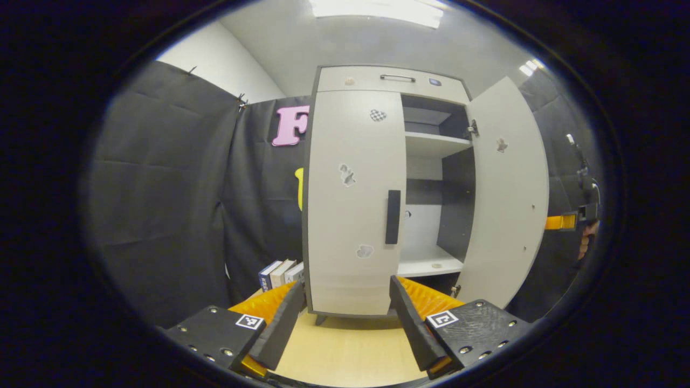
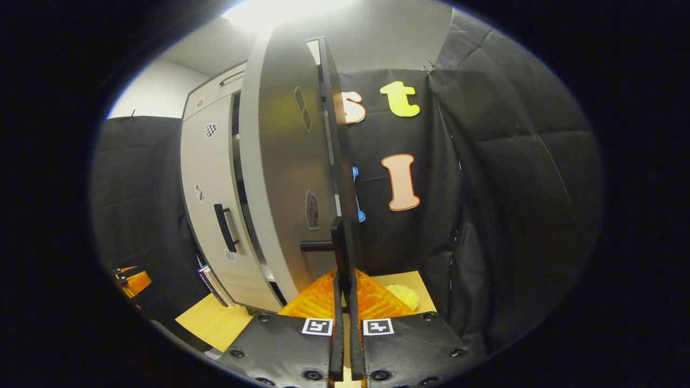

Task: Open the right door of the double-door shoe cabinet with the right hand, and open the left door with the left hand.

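Observation:
The light grey shoe cabinet point(image 1: 377, 81) stands straight ahead in the left gripper view. Its left door point(image 1: 350, 215) is closed, with a black vertical handle point(image 1: 393, 216) on its right edge. My left gripper point(image 1: 345, 310) is open, low in front of that door and short of it, holding nothing. The right door point(image 1: 506, 194) is swung wide, baring the shelves point(image 1: 434, 145). In the right gripper view that right door point(image 2: 285, 161) shows nearly edge-on, and my right gripper point(image 2: 345, 277) is shut on its black handle point(image 2: 338, 242). The left door point(image 2: 207, 199) lies behind it.
Several books point(image 1: 280, 272) stand beside the cabinet's left foot. The cabinet rests on a light wooden surface point(image 1: 345, 350). A drawer point(image 1: 397, 78) runs along its top. Black cloth walls close in on both sides. A pale yellow object point(image 2: 401, 293) lies behind the open door.

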`<state>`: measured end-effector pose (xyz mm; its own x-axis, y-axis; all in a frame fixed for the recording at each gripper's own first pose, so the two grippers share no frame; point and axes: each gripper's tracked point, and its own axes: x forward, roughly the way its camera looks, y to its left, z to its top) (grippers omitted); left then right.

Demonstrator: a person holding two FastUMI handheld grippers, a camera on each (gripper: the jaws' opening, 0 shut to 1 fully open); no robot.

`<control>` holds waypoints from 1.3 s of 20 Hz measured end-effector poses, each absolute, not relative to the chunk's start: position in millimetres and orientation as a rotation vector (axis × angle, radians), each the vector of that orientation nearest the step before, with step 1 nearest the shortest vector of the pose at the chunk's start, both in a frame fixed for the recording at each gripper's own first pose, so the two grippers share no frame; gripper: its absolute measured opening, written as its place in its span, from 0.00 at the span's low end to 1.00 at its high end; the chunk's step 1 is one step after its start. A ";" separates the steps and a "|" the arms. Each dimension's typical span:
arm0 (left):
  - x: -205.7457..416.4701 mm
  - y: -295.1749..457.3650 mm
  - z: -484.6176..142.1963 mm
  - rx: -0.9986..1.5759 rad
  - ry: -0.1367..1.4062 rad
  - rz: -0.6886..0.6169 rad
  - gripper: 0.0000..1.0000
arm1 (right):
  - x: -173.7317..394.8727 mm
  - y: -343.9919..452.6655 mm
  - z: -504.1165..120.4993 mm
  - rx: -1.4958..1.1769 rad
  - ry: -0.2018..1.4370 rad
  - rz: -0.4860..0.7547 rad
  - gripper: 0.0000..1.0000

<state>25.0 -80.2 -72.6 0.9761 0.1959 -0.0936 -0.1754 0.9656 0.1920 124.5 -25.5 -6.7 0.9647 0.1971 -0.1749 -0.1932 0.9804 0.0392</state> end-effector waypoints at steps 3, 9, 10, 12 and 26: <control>25.7 -59.2 -72.5 0.168 0.112 0.166 0.94 | 109.7 -26.0 -3.8 0.071 0.175 0.151 0.06; 54.4 -42.2 -59.6 0.139 0.076 0.072 0.93 | 72.4 -48.5 3.4 -0.032 0.159 0.020 0.02; 62.3 -42.9 -57.9 0.129 0.075 0.058 0.94 | 65.3 -58.3 5.8 -0.054 0.143 -0.012 0.02; 82.4 -46.2 -54.8 0.122 0.067 0.038 0.93 | 60.6 -84.5 19.3 -0.092 0.075 -0.093 0.00; 248.0 -128.2 -54.2 0.119 0.052 -0.007 0.94 | 163.9 -172.4 34.6 -0.077 -0.004 -0.180 0.02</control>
<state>248.0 -128.2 -54.2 0.9986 -0.0040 -0.0526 0.0103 0.9929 0.1188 163.9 -172.4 34.6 0.9839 -0.1785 0.0112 0.1788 0.9810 -0.0758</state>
